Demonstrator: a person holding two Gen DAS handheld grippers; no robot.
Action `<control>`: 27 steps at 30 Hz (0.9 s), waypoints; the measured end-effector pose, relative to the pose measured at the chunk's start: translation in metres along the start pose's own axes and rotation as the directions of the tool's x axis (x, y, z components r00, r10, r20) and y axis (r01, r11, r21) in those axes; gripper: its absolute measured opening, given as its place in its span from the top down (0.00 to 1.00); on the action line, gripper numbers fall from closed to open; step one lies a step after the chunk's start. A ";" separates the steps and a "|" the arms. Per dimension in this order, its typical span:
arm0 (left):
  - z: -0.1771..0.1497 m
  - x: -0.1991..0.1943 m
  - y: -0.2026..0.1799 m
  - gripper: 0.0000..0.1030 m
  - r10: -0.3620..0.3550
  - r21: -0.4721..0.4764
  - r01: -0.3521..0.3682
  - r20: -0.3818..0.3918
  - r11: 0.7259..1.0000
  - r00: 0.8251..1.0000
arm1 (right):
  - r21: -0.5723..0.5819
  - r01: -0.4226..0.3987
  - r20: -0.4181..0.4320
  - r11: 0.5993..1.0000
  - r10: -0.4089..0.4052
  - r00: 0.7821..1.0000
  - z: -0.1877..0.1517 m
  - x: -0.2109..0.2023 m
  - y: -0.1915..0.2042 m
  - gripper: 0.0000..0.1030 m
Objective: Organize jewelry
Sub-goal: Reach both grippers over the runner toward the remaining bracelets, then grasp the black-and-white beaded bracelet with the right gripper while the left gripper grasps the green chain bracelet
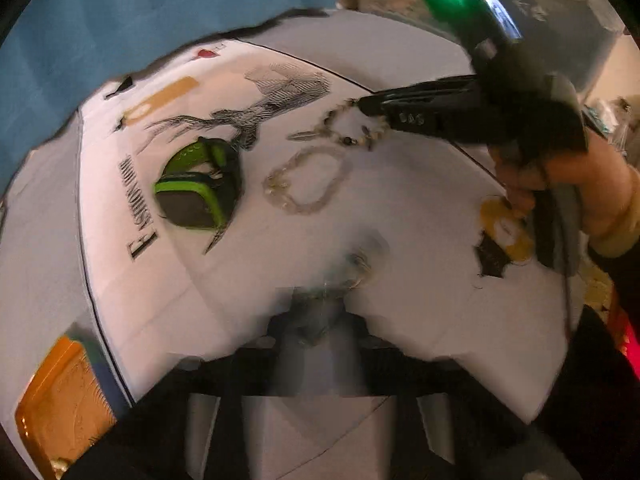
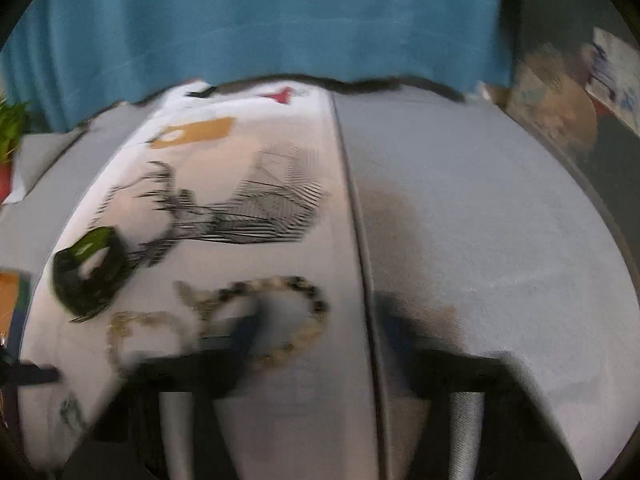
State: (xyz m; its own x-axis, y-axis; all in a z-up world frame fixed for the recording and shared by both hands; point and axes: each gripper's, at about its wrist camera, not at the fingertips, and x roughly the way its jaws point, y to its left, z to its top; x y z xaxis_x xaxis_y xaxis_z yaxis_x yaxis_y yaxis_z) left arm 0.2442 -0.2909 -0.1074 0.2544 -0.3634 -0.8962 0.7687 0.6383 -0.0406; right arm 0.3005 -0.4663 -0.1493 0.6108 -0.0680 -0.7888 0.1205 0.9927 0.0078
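Two tools in view, both blurred by motion.

Right tool [image 1: 362, 105]: reaches in from the right of the left wrist view, black fingers lying nearly level, tips at the beaded bracelet [image 1: 352, 126]; the person's right hand [image 1: 568, 184] grips the handle, a yellowish cuff at the wrist. In its own view the fingers stand well apart, the left finger [image 2: 240, 336] over the bracelet loop, the right one over bare cloth. Whether a finger presses the beads, cannot tell.

Left tool [image 1: 316, 320]: low and centred in its view, grey fingers smeared together by blur; spread or pressed together, cannot tell. A small greyish item [image 1: 360, 268] lies just ahead of it, too blurred to name.

Surface: white printed cloth [image 1: 400, 208] with black line drawing, lettering, tan and red patches, a dark seam running across. Teal curtain [image 2: 260, 20] behind. Green plant [image 2: 12, 128] at far left of the right wrist view; clutter at far right, indistinct.

Items on the cloth:
- beaded bracelet, pale and dark beads, with a metal pendant at its left end
- clear-bead chain loop [image 1: 308, 184], pale, translucent, just below the bracelet, apart from it
- green-and-black watch [image 1: 196, 188], strap curled, square face, left of the chain
- orange case [image 1: 60, 400], glossy, at the lower left edge
- yellow ring-shaped piece [image 1: 506, 228] beside a black patch, under the right hand
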 end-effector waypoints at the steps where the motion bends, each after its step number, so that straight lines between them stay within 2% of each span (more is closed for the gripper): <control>1: -0.001 -0.001 0.002 0.93 -0.021 -0.022 0.021 -0.009 1.000 1.000 | -0.005 -0.008 0.000 1.000 0.008 1.000 -0.002 -0.001 0.001 0.91; 3: -0.004 -0.006 0.005 0.98 -0.031 -0.046 0.031 -0.015 0.998 0.999 | 0.027 -0.043 -0.017 0.999 0.043 0.999 -0.006 -0.007 -0.002 0.91; 5: -0.007 -0.018 0.009 0.98 -0.043 -0.072 0.042 0.001 0.997 0.999 | 0.045 -0.044 0.006 0.998 0.044 0.999 -0.010 -0.023 -0.005 0.92; 12: -0.027 -0.100 0.008 0.98 -0.007 -0.131 0.023 0.121 0.991 0.993 | 0.028 -0.053 0.111 0.998 0.049 0.993 -0.026 -0.111 0.003 0.92; 14: -0.039 -0.127 0.005 0.98 0.015 -0.146 0.009 0.159 0.989 0.987 | 0.008 -0.047 0.125 0.999 0.046 0.991 -0.033 -0.134 0.009 0.92; 21: -0.088 -0.194 -0.005 0.98 0.075 -0.203 -0.030 0.222 0.979 0.972 | -0.024 -0.031 0.164 0.999 0.034 0.986 -0.065 -0.210 0.031 0.92; 27: -0.143 -0.236 -0.018 0.98 0.094 -0.243 -0.030 0.257 0.970 0.962 | -0.058 -0.074 0.178 0.996 0.083 0.981 -0.111 -0.272 0.070 0.92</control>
State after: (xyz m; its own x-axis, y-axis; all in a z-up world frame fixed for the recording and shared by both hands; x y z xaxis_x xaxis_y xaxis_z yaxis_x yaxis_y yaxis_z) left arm 0.0862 -0.1196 0.0419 0.4683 -0.4638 -0.7521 0.5952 0.7947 -0.1194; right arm 0.0556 -0.3673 -0.0021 0.7482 -0.0020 -0.6635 0.0292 0.9991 0.0299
